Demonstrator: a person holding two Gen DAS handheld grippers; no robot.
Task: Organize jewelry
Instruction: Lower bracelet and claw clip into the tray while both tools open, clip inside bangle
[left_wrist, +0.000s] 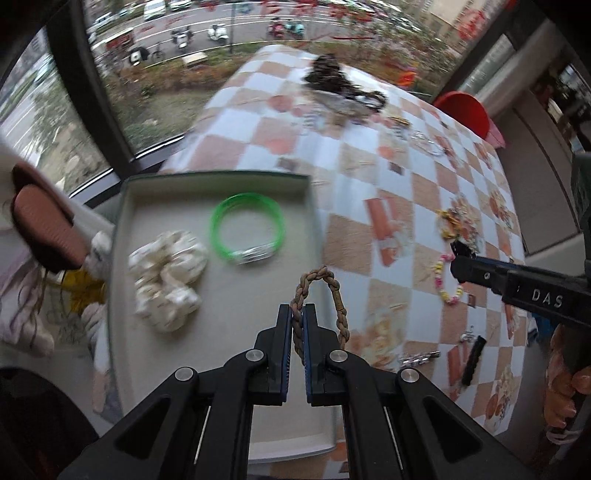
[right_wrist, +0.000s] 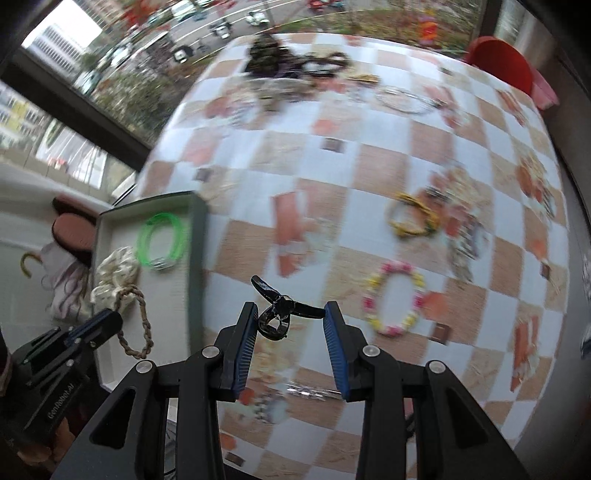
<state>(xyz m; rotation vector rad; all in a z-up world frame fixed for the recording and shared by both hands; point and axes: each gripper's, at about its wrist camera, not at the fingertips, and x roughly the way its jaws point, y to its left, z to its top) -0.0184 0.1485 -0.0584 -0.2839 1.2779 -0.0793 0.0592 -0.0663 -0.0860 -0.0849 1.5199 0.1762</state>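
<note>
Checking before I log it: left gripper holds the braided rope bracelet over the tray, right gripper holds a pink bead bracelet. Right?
Not quite. The right gripper holds a black hair claw clip, as the right wrist view shows. The left gripper does hold the braided rope bracelet over the tray.

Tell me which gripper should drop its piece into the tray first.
Left. The left gripper already holds the braided bracelet over the tray. The right gripper, clamping the black hair clip, is over the tablecloth beside the tray.

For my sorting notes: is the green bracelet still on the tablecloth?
No, the green bracelet lies inside the box.
</note>
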